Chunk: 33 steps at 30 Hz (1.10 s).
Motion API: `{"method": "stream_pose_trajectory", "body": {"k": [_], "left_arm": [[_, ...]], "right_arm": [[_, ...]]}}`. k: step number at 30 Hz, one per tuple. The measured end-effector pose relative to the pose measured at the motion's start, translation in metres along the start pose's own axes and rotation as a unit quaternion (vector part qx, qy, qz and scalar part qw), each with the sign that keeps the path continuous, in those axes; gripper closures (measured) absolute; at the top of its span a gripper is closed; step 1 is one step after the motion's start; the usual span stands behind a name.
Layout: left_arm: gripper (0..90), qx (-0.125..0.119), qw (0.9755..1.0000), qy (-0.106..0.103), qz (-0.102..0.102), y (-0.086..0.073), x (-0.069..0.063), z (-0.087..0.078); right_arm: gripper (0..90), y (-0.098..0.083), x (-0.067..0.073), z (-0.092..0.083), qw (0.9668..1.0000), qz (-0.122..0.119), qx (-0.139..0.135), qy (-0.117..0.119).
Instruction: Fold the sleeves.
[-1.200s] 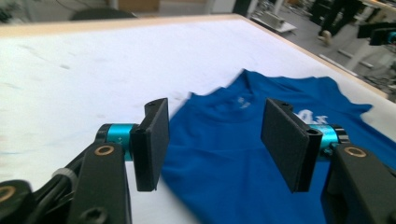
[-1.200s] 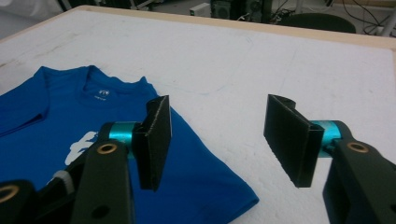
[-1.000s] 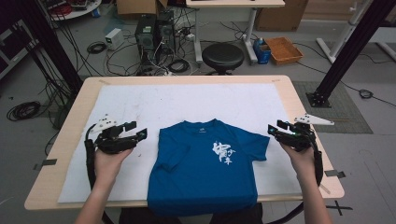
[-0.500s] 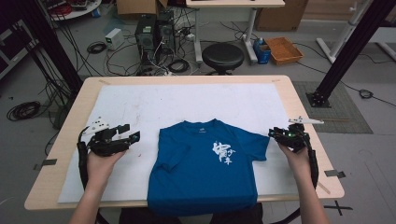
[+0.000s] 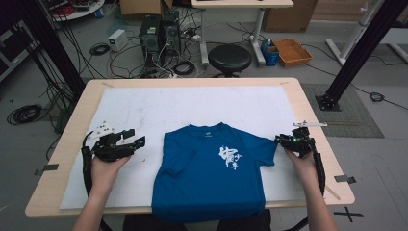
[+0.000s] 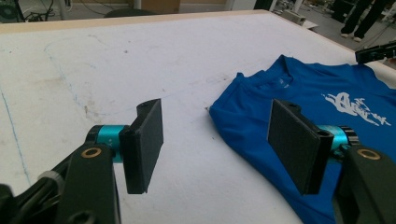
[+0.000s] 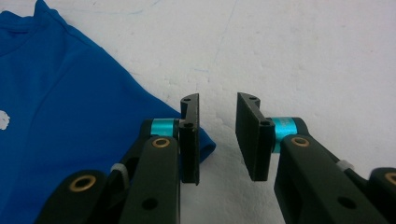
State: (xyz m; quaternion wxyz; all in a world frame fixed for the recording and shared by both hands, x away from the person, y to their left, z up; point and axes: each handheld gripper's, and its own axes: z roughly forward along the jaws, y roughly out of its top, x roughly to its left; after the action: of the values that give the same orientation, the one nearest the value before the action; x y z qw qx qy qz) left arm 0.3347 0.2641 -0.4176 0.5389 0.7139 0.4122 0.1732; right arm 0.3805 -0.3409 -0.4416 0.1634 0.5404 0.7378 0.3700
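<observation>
Right gripper (image 5: 287,140) lowered to shirt (image 5: 211,178) sleeve, jaws narrowing, empty | left gripper (image 5: 133,139) wide, hovering

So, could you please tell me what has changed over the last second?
The right claw has come down to the table beside the blue T-shirt's sleeve tip, and its jaws have just been closing, with nothing between them. The left claw shifted slightly outward and stays wide open. The shirt lies as before.

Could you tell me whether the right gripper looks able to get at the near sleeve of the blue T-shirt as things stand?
Probably yes: the right gripper sits just beside the sleeve tip, its jaws, having just closed partway, still apart with nothing between them.
</observation>
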Motion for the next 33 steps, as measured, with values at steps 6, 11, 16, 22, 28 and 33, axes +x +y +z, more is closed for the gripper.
{"method": "stream_pose_trajectory", "body": {"k": [6,11,16,22,28,33], "left_arm": [[36.2,0.003,1.0,0.0,0.001,-0.002,-0.001,0.002],[36.2,0.004,1.0,0.005,0.003,-0.003,-0.001,0.003],[36.2,0.005,0.9999,0.012,0.005,-0.004,-0.002,0.003],[36.2,0.002,0.9999,0.012,0.004,-0.004,-0.001,0.003],[36.2,-0.007,0.9999,0.01,0.002,-0.004,-0.001,0.0],[36.2,-0.005,1.0,0.006,0.001,-0.005,-0.001,0.0]], "right_arm": [[72.8,-0.002,0.003,0.004,0.9998,-0.015,0.013,-0.006],[86.6,-0.003,0.004,0.003,0.9993,-0.035,0.015,-0.005],[89.7,-0.003,0.01,0.0,0.9981,-0.059,0.009,-0.013],[89.8,0.008,0.021,-0.023,0.9973,-0.062,-0.039,0.006],[89.8,0.023,0.053,-0.034,0.9941,-0.094,-0.052,0.013],[89.7,0.037,0.109,-0.031,0.9876,-0.149,-0.049,0.014]]}}
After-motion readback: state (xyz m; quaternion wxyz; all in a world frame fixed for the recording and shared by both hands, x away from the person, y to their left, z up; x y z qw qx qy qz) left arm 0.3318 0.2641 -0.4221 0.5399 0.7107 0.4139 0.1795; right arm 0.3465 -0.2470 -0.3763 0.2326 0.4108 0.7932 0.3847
